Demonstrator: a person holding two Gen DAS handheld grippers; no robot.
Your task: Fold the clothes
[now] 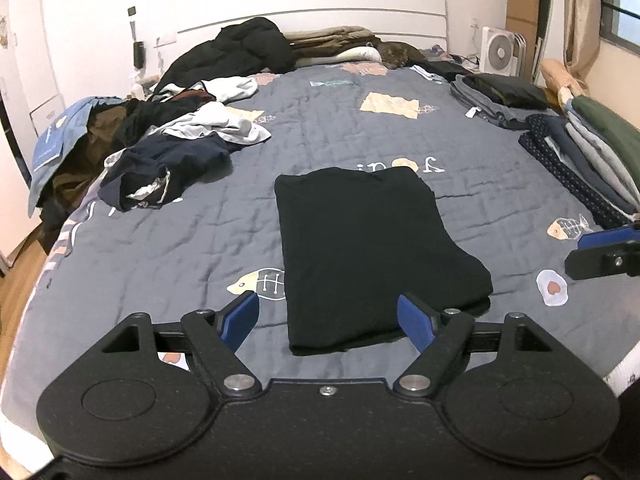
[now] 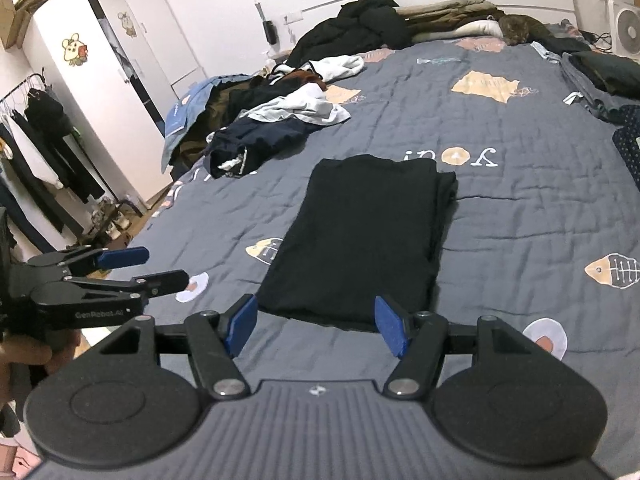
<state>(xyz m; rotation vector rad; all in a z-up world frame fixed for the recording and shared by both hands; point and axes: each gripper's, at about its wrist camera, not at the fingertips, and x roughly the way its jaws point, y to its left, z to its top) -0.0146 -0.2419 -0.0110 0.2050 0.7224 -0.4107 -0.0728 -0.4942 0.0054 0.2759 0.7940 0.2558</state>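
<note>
A black garment (image 1: 372,248) (image 2: 368,232) lies folded into a long rectangle on the grey-blue bedcover (image 1: 160,248), its near edge just in front of both grippers. My left gripper (image 1: 328,312) hovers over that near edge with its blue pads wide apart and nothing pressed between them. My right gripper (image 2: 316,314) stands open the same way at the near edge, its pads either side of the cloth's end. In the right wrist view the left gripper (image 2: 166,266) shows at the far left, held by a hand. The right gripper (image 1: 574,254) pokes in at the right edge of the left wrist view.
A heap of unfolded clothes (image 1: 172,148) covers the bed's left side. Folded stacks (image 1: 592,152) line the right edge, with another stack (image 1: 500,96) further back. Pillows and a dark coat (image 1: 248,52) lie at the headboard. A clothes rack (image 2: 36,152) stands left of the bed.
</note>
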